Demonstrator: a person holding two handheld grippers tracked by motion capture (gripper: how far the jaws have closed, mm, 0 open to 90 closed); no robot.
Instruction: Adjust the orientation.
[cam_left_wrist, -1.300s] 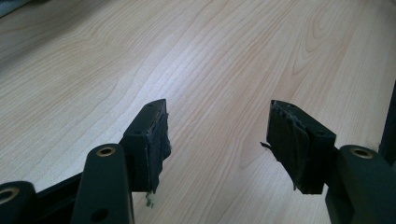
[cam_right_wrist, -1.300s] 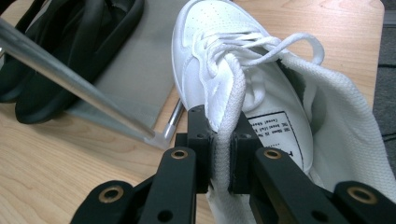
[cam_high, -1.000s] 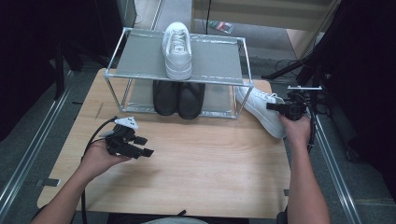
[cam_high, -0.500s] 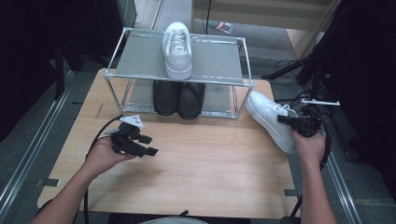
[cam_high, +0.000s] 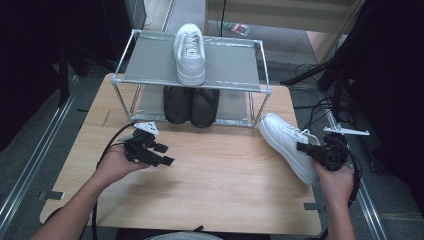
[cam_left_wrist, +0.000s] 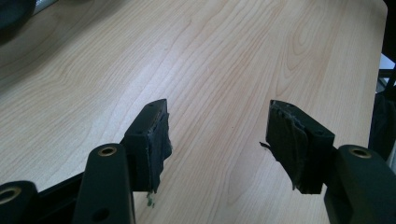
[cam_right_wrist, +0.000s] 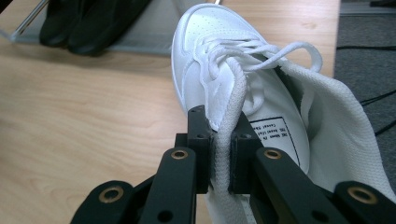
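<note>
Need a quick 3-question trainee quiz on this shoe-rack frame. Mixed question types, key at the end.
1. True or false: the right gripper is clamped on the collar of the white sneaker at the table's right edge.
2. What lies between the pads of the left gripper? A) a shoelace B) nothing C) a black shoe
3. Which shelf of the shoe rack holds the pair of black shoes?

Key:
1. True; the pads pinch the collar edge beside the laces.
2. B; the jaws stand apart over bare wooden table.
3. The lower shelf; the other white sneaker sits on the top shelf.
</note>
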